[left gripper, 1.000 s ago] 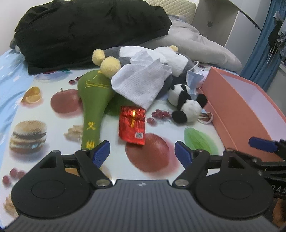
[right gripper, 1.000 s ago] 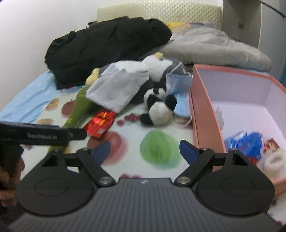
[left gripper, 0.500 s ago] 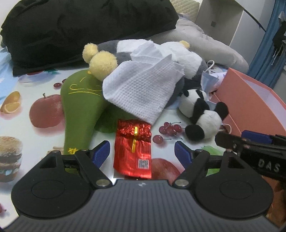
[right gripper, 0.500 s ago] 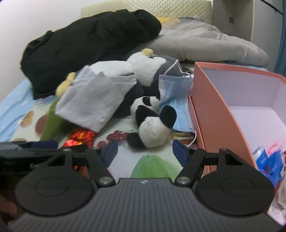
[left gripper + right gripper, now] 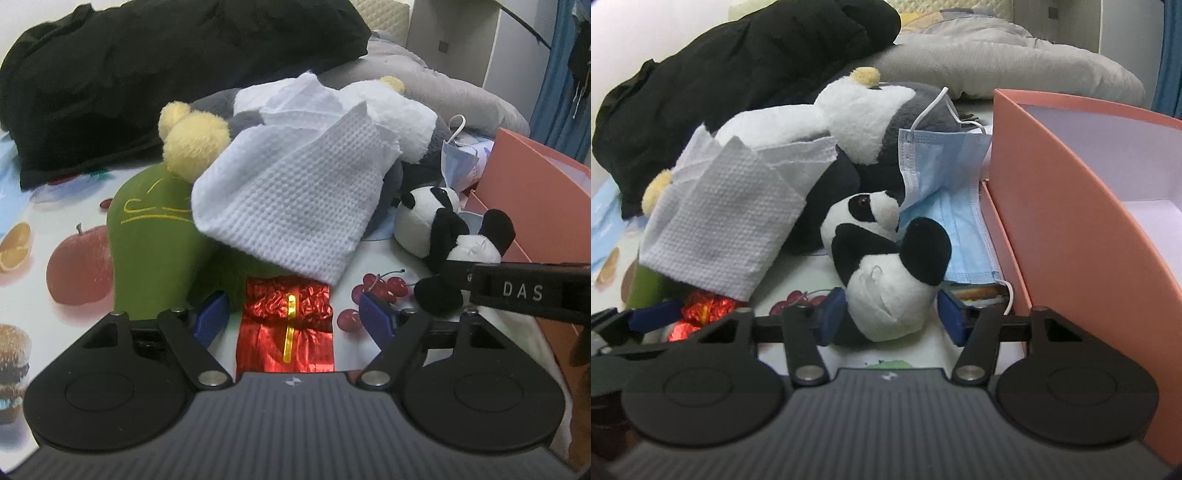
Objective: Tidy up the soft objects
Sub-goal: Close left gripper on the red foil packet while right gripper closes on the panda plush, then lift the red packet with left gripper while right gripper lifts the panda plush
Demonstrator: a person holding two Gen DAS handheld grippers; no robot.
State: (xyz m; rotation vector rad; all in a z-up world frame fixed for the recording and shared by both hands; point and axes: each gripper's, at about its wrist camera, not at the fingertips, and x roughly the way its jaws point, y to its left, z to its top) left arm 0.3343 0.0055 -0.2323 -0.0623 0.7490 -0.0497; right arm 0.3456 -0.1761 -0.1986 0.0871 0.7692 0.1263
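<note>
Both grippers have come down and forward onto the pile of soft things on the fruit-printed table cover (image 5: 74,206). The right gripper (image 5: 892,314) now brackets the small black-and-white panda plush toy (image 5: 886,262); a second ago the toy lay well ahead of it. Its jaws have just been closing: the blue pad on the left side touches the toy's flank, while a narrow gap remains at the other pad, so the grip reads as not yet complete. The left gripper (image 5: 291,317) straddles the crinkled red foil packet (image 5: 288,325); its jaws have narrowed only slightly, stand wide and touch nothing. Judged from this, two pick-ups are being prepared at once, each presumably bound for the salmon-pink cardboard box (image 5: 1071,206) just beside the panda.

The white waffle-textured cloth (image 5: 291,192) drapes over the large grey-and-white plush toy (image 5: 871,114), hiding most of it, and overlaps the far edge of the packet. The green plush paddle (image 5: 151,243) is partly covered by the cloth. The pale blue face mask (image 5: 945,192) lies behind the panda against the box. The box's contents are cut off by its near wall. The black garment (image 5: 147,74) fills the background.
</note>
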